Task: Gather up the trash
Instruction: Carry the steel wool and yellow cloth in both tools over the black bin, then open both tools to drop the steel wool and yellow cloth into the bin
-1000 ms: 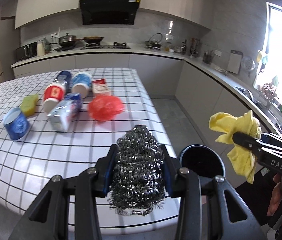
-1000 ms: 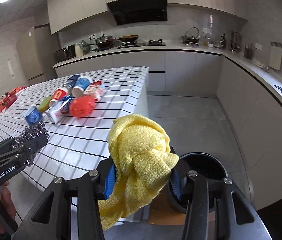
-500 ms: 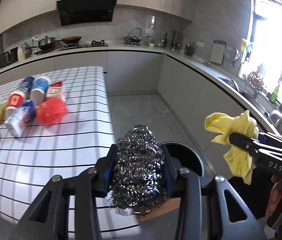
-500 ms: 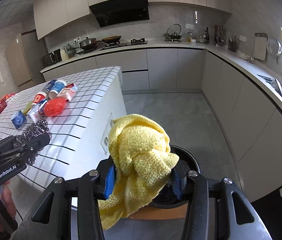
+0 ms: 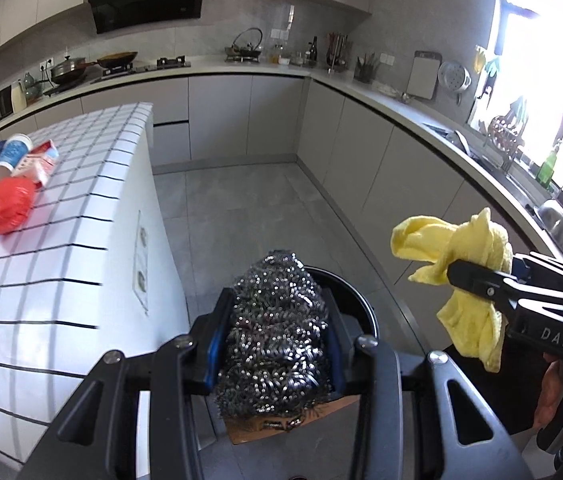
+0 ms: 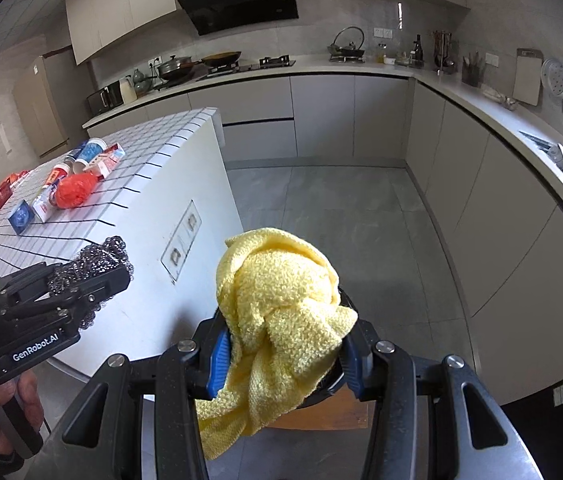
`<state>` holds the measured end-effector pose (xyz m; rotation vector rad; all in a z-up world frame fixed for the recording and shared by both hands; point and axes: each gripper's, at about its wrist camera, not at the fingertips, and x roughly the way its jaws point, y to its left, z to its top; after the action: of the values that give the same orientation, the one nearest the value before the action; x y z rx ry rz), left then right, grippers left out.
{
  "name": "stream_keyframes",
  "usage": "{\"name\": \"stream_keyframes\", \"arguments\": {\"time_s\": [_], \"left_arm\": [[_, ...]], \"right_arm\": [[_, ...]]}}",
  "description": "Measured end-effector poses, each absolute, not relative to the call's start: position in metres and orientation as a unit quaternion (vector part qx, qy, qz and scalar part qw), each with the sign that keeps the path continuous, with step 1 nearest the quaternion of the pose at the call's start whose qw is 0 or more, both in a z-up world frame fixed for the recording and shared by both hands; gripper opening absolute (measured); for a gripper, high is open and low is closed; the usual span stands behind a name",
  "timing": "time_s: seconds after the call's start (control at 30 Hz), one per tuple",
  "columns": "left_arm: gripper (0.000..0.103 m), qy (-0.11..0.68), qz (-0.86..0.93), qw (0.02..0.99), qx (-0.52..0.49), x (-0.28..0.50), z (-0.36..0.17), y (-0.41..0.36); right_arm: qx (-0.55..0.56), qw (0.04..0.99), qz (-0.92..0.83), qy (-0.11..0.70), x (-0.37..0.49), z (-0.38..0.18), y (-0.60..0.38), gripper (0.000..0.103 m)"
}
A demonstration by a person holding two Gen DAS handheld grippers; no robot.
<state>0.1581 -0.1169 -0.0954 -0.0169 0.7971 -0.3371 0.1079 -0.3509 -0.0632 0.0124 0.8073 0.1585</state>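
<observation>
My left gripper (image 5: 275, 340) is shut on a steel wool scrubber (image 5: 275, 332) and holds it over the black trash bin (image 5: 355, 308) on the floor. The bin is mostly hidden behind the scrubber. My right gripper (image 6: 283, 344) is shut on a yellow cloth (image 6: 281, 300), also above the bin (image 6: 347, 300), which peeks out behind the cloth. In the left wrist view the right gripper (image 5: 477, 276) with the cloth (image 5: 457, 248) is to the right of the bin. In the right wrist view the left gripper (image 6: 93, 276) with the scrubber (image 6: 99, 258) is to the left.
The white tiled island (image 5: 93, 200) stands left of the bin, with a red mesh ball (image 5: 7, 206), cups (image 5: 11, 156) and cartons on it. A cardboard sheet (image 6: 329, 416) lies under the bin. Grey cabinets (image 5: 381, 152) line the back and right. The floor (image 6: 341, 208) between is grey tile.
Both grippers have swung right, away from the island top and out over the floor, and now sit above the bin. Both still hold their items.
</observation>
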Motion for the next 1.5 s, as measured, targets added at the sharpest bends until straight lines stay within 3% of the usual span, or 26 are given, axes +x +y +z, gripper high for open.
{"name": "stream_keyframes", "arguments": {"time_s": [0.53,0.57,0.6,0.63,0.67,0.7,1.07,1.5], "left_arm": [[0.043,0.435,-0.188,0.880,-0.012,0.195,-0.170,-0.161],[0.049,0.430,-0.204,0.879,-0.025,0.198,-0.178,-0.159],[0.074,0.425,-0.216,0.878,-0.034,0.200,-0.185,-0.157],[0.088,0.430,-0.201,0.880,-0.029,0.204,-0.202,-0.153],[0.092,0.440,-0.190,0.878,-0.024,0.206,-0.213,-0.149],[0.092,0.446,-0.189,0.874,-0.024,0.206,-0.218,-0.146],[0.093,0.466,-0.134,0.874,0.002,0.183,-0.229,-0.145],[0.096,0.445,-0.118,0.888,-0.003,0.180,-0.195,-0.145]], "right_arm": [[-0.034,0.879,0.183,0.440,0.172,-0.151,-0.381,0.050],[-0.041,0.874,0.199,0.441,0.176,-0.156,-0.380,0.052],[-0.053,0.869,0.216,0.443,0.181,-0.164,-0.377,0.053],[-0.067,0.863,0.227,0.447,0.189,-0.179,-0.376,0.069],[-0.071,0.859,0.224,0.455,0.197,-0.190,-0.379,0.095],[-0.074,0.858,0.208,0.463,0.204,-0.200,-0.385,0.101],[-0.047,0.871,0.159,0.462,0.210,-0.218,-0.412,0.103],[-0.038,0.887,0.138,0.438,0.186,-0.183,-0.415,0.103]]}}
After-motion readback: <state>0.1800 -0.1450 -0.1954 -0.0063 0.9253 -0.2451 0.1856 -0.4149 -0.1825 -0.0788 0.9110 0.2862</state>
